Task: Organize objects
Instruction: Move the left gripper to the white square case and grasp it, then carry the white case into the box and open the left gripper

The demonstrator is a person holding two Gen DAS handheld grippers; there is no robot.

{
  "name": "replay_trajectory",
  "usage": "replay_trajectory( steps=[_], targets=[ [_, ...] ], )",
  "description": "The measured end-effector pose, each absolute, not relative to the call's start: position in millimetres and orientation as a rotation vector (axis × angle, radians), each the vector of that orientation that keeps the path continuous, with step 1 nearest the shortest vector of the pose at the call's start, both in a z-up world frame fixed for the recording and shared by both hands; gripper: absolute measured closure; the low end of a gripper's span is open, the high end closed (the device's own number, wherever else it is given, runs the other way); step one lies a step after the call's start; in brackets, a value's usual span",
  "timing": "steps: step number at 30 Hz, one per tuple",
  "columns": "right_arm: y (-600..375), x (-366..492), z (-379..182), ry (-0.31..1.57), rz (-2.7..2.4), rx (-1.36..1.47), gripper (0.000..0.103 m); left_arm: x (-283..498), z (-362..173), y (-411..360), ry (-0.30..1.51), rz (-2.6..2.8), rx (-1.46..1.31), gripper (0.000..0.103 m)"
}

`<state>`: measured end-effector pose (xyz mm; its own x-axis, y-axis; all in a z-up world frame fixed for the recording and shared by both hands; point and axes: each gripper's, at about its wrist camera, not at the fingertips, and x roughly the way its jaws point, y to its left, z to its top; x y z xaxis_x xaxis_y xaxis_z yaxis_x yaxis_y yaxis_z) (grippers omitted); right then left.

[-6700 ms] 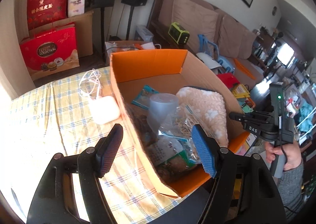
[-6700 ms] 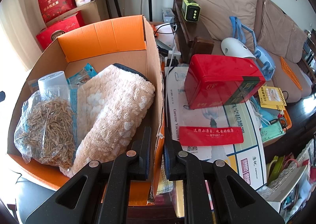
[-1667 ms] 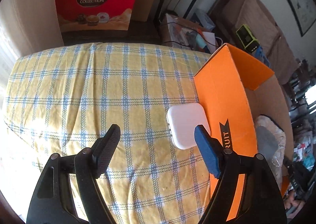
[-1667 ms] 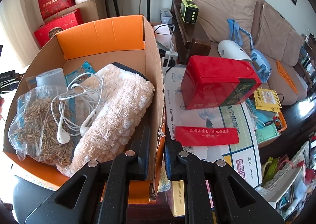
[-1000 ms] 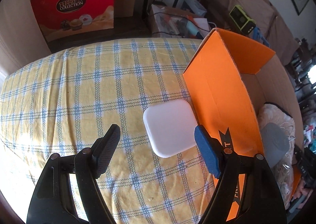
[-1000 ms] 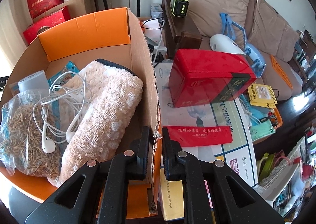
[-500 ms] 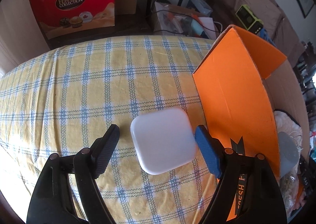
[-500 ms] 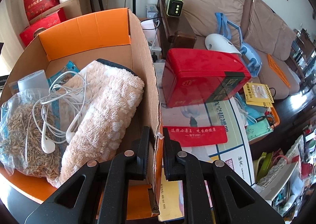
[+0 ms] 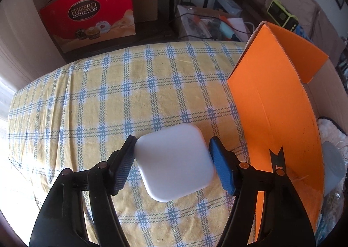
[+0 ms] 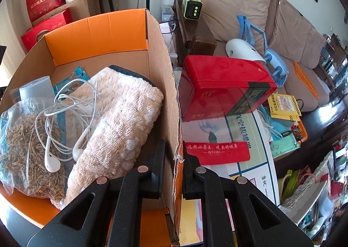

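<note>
Straddling white square case on checked tablecloth, left gripper jaws spread, pads at both flanks, contact unclear. Right gripper pinching cardboard box wall between jaws, apparently steadying it for loading.

The left gripper points forward and down, its fingers spread wide. The right gripper has its fingers nearly closed, gripping.

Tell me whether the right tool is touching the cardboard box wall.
Touching: the right wrist view shows the right tool pinching the cardboard box wall from both sides.
</note>
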<state>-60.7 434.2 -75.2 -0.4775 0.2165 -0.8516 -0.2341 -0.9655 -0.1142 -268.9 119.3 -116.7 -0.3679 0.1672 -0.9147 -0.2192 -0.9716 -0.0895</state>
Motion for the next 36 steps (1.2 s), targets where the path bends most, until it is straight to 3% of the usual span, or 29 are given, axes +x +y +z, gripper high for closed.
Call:
replay_trajectory(
  steps=[9, 15, 23, 36],
  targets=[
    [423, -65, -72, -0.019, 2.557, -1.402, 0.093, -249, -64, 82, -0.112, 2.439, -1.464, 0.038],
    [390, -76, -70, -0.151, 2.625, -1.38, 0.093, -234, -18, 73, -0.16, 2.421, -1.35, 0.038],
    [367, -87, -71, -0.192, 2.663, -1.378, 0.093, -212, 14, 94, -0.107, 2.372, -1.27, 0.038],
    [364, -88, -72, -0.156, 2.674, -1.386, 0.093, -172, 0, 151, 0.036, 2.225, -1.306, 0.038]
  ],
)
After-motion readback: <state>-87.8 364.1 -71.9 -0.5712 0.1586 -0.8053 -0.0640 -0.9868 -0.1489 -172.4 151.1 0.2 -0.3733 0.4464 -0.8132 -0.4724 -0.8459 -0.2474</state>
